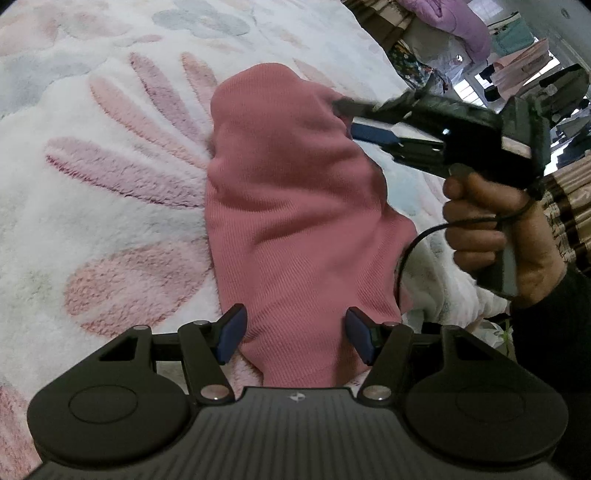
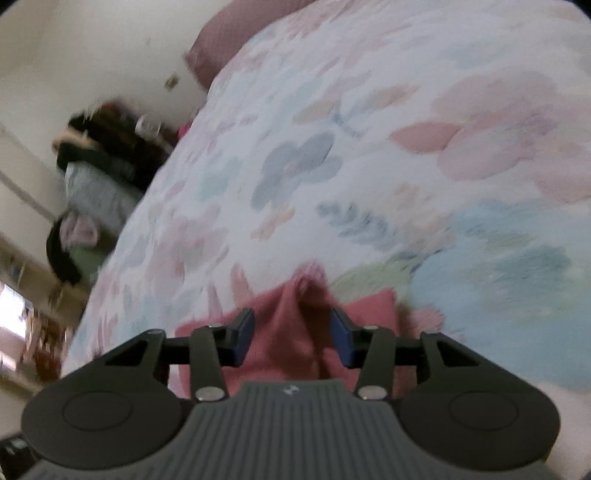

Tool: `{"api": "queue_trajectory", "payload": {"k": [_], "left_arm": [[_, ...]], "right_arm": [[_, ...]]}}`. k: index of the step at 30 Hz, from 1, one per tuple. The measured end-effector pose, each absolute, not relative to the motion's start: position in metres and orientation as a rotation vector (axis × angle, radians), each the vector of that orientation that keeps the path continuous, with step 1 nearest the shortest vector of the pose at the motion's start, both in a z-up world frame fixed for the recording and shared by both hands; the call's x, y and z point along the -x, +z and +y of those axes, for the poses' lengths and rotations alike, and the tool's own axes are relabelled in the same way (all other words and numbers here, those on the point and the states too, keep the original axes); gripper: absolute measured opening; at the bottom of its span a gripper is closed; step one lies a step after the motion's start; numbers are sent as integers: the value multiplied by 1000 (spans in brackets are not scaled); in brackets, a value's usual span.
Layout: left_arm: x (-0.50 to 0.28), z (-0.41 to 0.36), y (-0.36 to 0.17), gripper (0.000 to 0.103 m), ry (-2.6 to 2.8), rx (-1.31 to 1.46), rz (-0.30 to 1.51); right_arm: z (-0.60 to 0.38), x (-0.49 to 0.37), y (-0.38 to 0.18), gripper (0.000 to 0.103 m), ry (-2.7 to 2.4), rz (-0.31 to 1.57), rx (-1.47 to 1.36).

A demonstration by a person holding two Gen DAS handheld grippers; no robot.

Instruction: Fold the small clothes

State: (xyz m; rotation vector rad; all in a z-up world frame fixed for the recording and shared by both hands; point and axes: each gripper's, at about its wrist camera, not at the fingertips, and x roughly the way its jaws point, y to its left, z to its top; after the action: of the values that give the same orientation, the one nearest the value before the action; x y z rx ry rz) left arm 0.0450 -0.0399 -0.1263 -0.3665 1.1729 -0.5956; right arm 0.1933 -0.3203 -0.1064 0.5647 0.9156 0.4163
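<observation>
Garment (image 1: 295, 206) under inspection: one small pink ribbed piece, lying on a fleecy blanket (image 1: 92, 155) with a pattern of pink, grey and blue flowers. The cloth is bunched into a long, uneven heap rather than laid flat, with soft ridges along its length.

Left gripper (image 1: 293, 334): it hangs over the near end of the garment, tilted downward. Its two blue pads (image 1: 232, 334) stand well apart, one on either side of the pink cloth, and press on nothing. The fabric lies beneath and between them, not pinched.

Right gripper (image 1: 351, 120): seen from the left wrist view, it reaches in from the right to the far end of the garment, held by a hand (image 1: 491, 229) in a dark sleeve (image 1: 554, 332), with a thin black cable (image 1: 417, 240) looping below. The tips are blurred there. In its own wrist view the right gripper (image 2: 291, 334) shows its blue pads (image 2: 243, 334) parted, with a raised fold of pink garment (image 2: 291, 332) standing between them. The pads do not appear to press on that fold; the picture is smeared, so contact at the edges cannot be ruled on with certainty.

Surroundings: a pink pillow (image 2: 214, 48) lies at the head of the bed by a pale wall (image 2: 92, 48). Piled clothing (image 2: 96, 162) sits beside the bed. A lilac quilt (image 1: 454, 18) lies beyond the bed's far edge.
</observation>
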Motion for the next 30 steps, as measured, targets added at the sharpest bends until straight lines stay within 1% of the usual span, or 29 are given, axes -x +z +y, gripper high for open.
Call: {"api": "queue_trajectory", "payload": {"k": [1,4,8,11,14,18,20,21,25,26,28,29,30], "left_arm": [[-45,-39,-126,71,-596,365,1172],[-43,-38,-122,71,-598,361,1165],[-40,-39,-120,71,-612,362,1150],[-40,-43,-127,71,-617,347,1176],[-40,-51,-142,72,-616,313,1254],[-34,-59,-155,72,-622,264,1302],[-31,-65,-156,69,-629,218,1301],[-29,-67,-155,62,-635,196,1296],[-33,-65,-151,62,-641,213,1292],[-34,-64,-149,62,-641,226,1294],[-35,-56,-145,63,-655,251,1303],[-35,-52,-142,64,-667,257,1306],[-36,-48,-140,66,-678,258,1307]], "right_arm": [[-314,-193,-107,0,426,915,-530],[-314,-185,-97,0,408,857,-504],[-346,-174,-72,0,360,743,-585],[-359,-175,-69,0,334,741,-576],[-360,-185,-88,0,283,800,-546],[-357,-198,-124,0,202,868,-505],[-356,-200,-135,0,161,880,-494],[-356,-199,-140,0,147,890,-503],[-353,-194,-146,0,169,906,-516],[-354,-192,-143,6,187,902,-526],[-358,-184,-132,12,214,876,-545],[-361,-179,-126,23,219,863,-550],[-364,-171,-118,28,220,843,-557]]}}
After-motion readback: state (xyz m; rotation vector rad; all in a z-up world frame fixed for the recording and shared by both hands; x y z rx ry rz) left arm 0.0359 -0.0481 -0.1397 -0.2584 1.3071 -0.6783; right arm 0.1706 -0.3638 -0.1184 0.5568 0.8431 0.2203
